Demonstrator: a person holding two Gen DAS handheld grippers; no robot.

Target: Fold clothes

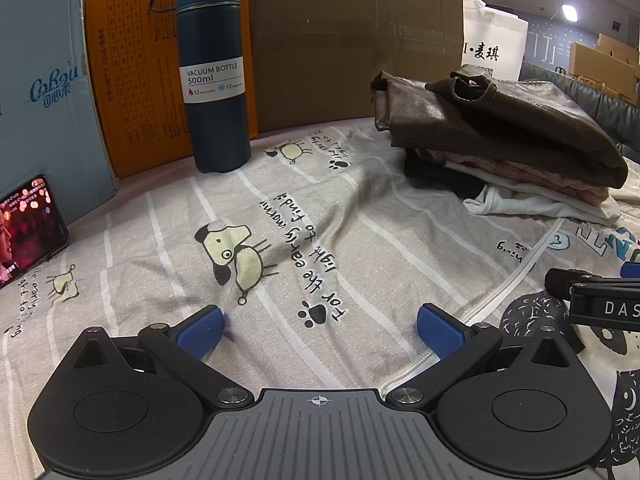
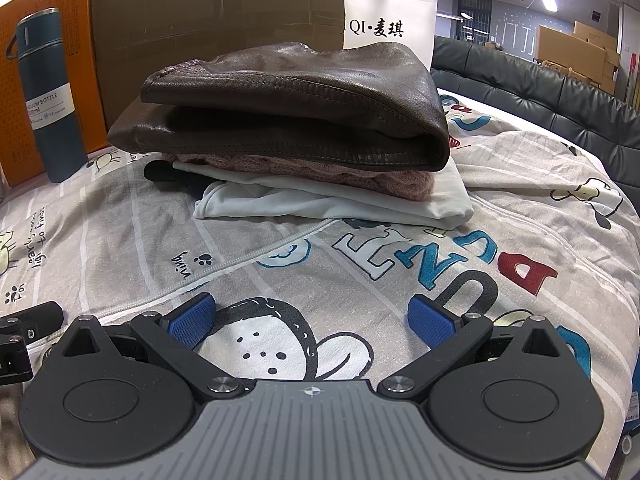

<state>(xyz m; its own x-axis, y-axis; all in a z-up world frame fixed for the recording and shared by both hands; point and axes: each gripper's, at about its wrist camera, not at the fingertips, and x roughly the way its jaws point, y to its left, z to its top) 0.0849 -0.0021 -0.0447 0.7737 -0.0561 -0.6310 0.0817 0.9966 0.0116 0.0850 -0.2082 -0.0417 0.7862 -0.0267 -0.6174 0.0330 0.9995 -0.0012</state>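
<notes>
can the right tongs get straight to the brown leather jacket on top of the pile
Probably yes: the right tongs stand open, and only flat printed bedding lies between them and the brown leather jacket.

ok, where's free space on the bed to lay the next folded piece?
Free: the printed sheet between the vacuum bottle and the folded stack, and the patch ahead of the open right gripper. Crowded: the back edge with boxes, and the phone at far left.
</notes>
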